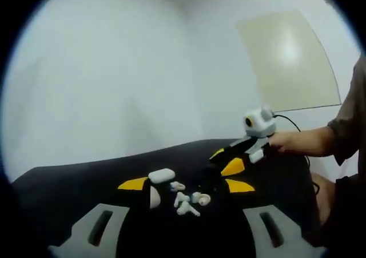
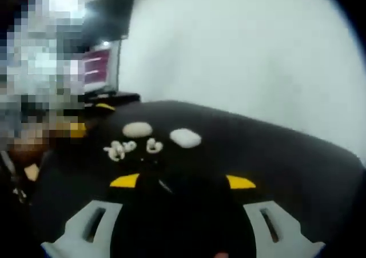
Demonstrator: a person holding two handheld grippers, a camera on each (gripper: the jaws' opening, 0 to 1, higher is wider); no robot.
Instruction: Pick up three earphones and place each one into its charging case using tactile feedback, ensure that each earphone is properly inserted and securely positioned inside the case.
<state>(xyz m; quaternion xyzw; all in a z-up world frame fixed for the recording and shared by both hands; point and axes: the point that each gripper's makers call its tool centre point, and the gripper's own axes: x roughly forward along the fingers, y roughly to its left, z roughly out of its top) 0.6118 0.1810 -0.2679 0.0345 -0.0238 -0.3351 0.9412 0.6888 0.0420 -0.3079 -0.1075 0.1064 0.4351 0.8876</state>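
Note:
Several white earphones [image 1: 186, 203] lie loose on the black table [image 1: 68, 183], just beyond my left gripper [image 1: 186, 185], which is open with nothing between its yellow-tipped jaws. A white charging case [image 1: 162, 175] sits behind the earphones, and a second case [image 1: 154, 198] is partly hidden by the left jaw. My right gripper [image 1: 226, 161] reaches in from the right, above the table, held by a hand [image 1: 297, 141]. In the right gripper view the right gripper [image 2: 182, 181] is open and empty. Beyond it lie two cases [image 2: 185, 137] [image 2: 137, 130] and the earphones [image 2: 117, 149] [image 2: 153, 146].
The black table [image 2: 286, 155] stands against pale walls. A lit monitor [image 2: 100, 69] stands at the far left in the right gripper view. A person's sleeve [image 1: 349, 120] is at the right edge of the left gripper view.

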